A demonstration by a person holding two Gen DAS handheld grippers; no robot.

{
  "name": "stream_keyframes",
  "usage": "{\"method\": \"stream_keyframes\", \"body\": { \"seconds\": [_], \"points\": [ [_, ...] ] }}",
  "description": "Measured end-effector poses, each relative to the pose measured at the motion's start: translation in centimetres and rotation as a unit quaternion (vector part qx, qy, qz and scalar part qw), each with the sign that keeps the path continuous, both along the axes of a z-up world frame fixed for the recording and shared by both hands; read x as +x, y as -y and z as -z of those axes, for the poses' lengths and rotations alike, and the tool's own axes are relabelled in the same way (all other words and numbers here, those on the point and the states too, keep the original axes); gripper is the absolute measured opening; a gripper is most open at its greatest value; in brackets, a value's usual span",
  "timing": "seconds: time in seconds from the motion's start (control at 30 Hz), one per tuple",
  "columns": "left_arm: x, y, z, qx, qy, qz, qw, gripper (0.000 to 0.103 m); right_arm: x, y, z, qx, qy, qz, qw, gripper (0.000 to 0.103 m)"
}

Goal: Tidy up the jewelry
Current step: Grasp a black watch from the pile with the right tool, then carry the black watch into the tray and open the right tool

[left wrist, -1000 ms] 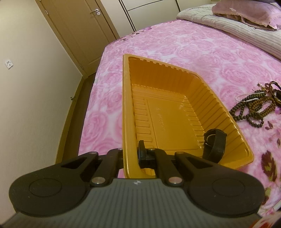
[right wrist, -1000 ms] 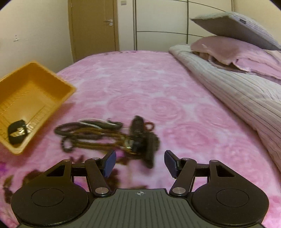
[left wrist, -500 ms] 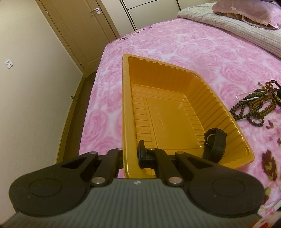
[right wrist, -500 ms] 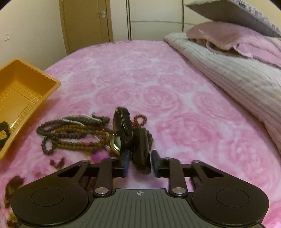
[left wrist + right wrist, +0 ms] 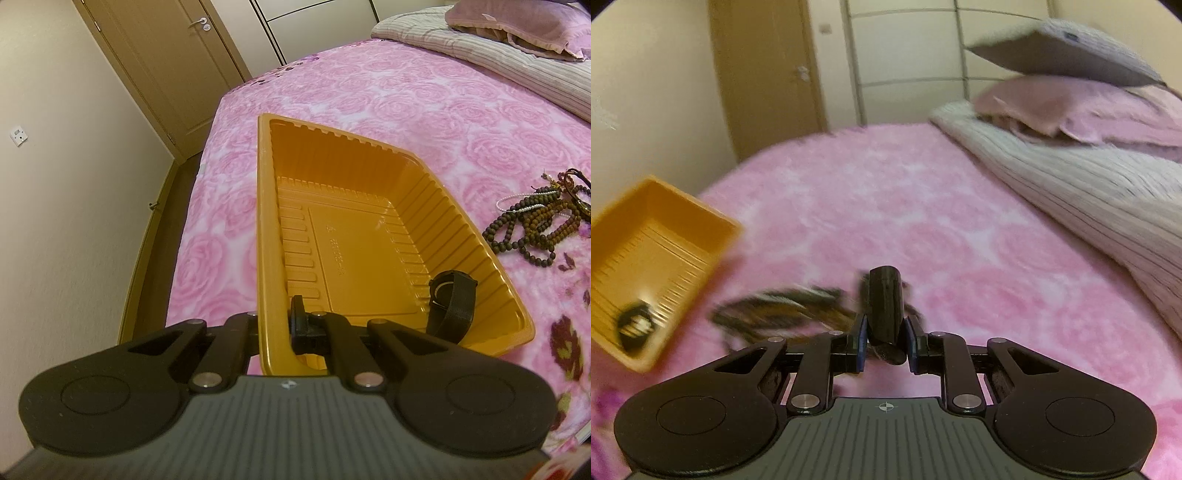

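An orange plastic tray (image 5: 266,236) lies on the pink bed, and it also shows at the left of the right wrist view (image 5: 613,266). My left gripper (image 5: 275,325) is shut on the tray's near left rim. A black watch (image 5: 452,299) lies in the tray's near right corner. A heap of brown and dark bead necklaces (image 5: 535,229) lies on the bed right of the tray, blurred in the right wrist view (image 5: 783,306). My right gripper (image 5: 885,341) is shut on a second black watch (image 5: 884,306), held above the bed by its strap.
The pink rose bedspread (image 5: 424,96) covers the bed. A striped quilt (image 5: 1071,184) and pillows (image 5: 1071,99) lie at the right. The bed's left edge drops to a floor strip by the wall (image 5: 74,221). A door (image 5: 173,66) stands beyond.
My right gripper has closed on the black watch from the heap and lifted it, swinging left toward the tray. My left gripper keeps its hold on the tray rim.
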State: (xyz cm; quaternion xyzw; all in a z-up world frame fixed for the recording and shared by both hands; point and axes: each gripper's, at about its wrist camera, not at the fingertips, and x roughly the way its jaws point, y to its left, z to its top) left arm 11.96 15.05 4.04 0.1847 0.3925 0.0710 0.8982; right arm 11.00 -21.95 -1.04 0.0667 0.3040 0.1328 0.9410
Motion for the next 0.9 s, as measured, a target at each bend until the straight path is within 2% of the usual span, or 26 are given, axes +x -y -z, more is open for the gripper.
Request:
{"method": "stream_keyframes", "body": {
  "seconds": [0.13, 0.27, 0.37, 0.6, 0.83, 0.87, 0.9],
  "points": [
    [0.0, 0.0, 0.0, -0.001, 0.000, 0.000, 1.0000, 0.003, 0.5, -4.0, -1.9, 0.050, -0.001, -0.080, 0.996, 0.021],
    [0.1, -0.2, 0.1, -0.005, -0.001, 0.000, 1.0000, 0.003, 1.4, -9.9, -2.7, 0.075, -0.010, -0.173, 0.982, 0.021],
    [0.1, -0.4, 0.1, -0.006, -0.001, 0.000, 1.0000, 0.003, 2.3, -13.6, -2.5, 0.085, -0.023, -0.213, 0.973, 0.021],
    [0.1, -0.4, 0.2, -0.004, 0.000, 0.002, 1.0000, 0.003, 4.5, -18.5, -1.5, 0.061, -0.031, -0.228, 0.971, 0.021],
    [0.1, -0.3, 0.2, -0.003, 0.000, 0.003, 1.0000, 0.003, 6.0, -19.5, -0.1, 0.060, -0.045, -0.221, 0.972, 0.022],
    [0.1, -0.4, 0.2, -0.004, -0.001, 0.003, 1.0000, 0.003, 6.2, -19.5, 0.1, 0.065, -0.048, -0.222, 0.972, 0.023],
    [0.1, -0.4, 0.2, -0.004, -0.001, 0.003, 1.0000, 0.003, 6.3, -19.5, 0.1, 0.066, -0.050, -0.223, 0.971, 0.029]
  ]
}}
